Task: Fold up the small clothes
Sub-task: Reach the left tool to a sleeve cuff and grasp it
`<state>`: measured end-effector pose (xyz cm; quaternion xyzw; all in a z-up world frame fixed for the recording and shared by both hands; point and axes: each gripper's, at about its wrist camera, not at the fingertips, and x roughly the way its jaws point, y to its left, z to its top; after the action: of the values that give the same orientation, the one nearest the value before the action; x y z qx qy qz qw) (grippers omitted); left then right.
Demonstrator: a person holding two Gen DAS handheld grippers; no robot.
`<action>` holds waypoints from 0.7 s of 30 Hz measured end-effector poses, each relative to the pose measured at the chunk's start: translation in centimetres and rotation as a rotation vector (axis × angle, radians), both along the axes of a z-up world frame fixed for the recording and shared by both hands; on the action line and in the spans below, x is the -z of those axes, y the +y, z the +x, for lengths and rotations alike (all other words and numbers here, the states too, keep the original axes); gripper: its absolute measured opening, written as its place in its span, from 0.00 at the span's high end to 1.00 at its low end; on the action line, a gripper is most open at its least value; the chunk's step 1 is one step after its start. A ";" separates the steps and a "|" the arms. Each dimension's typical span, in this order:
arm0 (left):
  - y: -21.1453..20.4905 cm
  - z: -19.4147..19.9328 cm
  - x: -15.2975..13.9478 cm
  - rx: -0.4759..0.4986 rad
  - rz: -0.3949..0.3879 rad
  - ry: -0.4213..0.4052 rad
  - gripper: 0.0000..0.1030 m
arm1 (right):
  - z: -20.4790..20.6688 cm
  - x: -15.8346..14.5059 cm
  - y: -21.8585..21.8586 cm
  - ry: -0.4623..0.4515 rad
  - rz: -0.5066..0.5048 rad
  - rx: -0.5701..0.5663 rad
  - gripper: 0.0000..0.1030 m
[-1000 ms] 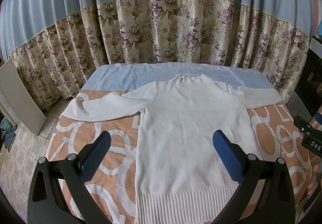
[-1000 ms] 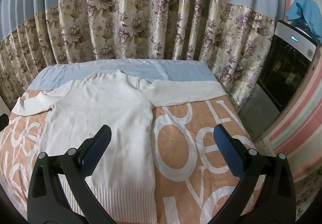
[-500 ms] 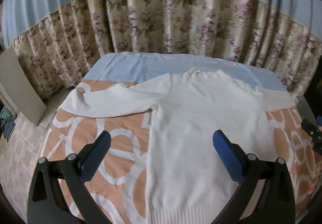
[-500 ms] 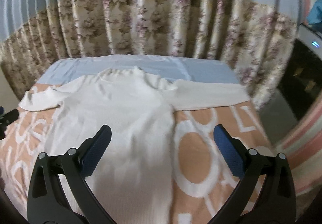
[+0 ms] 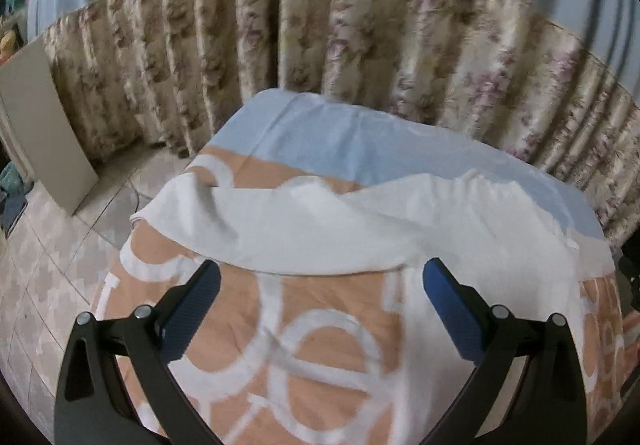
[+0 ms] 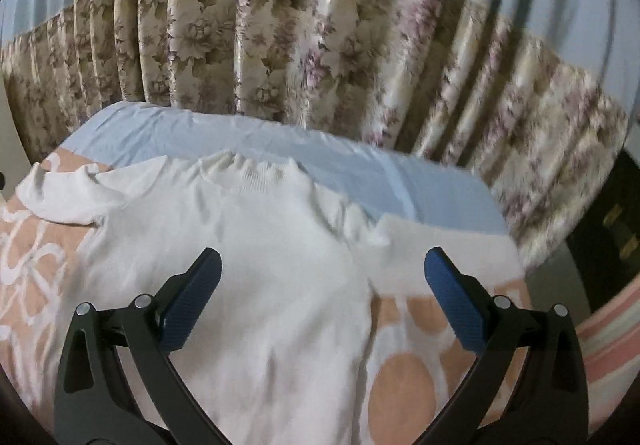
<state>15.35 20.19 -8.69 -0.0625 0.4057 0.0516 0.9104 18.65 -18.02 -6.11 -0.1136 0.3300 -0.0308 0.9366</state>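
You're lining up the first fold: both grippers, left gripper (image 5: 320, 285) and right gripper (image 6: 322, 283), hover spread wide and empty over the sweater (image 6: 260, 265). Next, pinch the sleeve (image 5: 248, 233) at your left gripper's 12 o'clock and bring it across the body.

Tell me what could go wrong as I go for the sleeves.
1. The left sleeve is rumpled with its cuff at the blanket's edge; a pull might drag it off.
2. Both the left gripper and right gripper are open above soft bedding and may pinch the blanket along with the sweater.
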 end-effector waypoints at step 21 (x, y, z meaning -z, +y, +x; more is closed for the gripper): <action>23.0 6.9 7.5 -0.336 -0.443 0.034 0.02 | 10.2 5.0 1.4 0.118 -0.097 0.151 0.03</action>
<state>22.27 43.22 -16.23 -0.3256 0.4064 0.1130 0.8462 28.85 -16.65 -11.13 -0.1354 0.3903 -0.1103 0.9039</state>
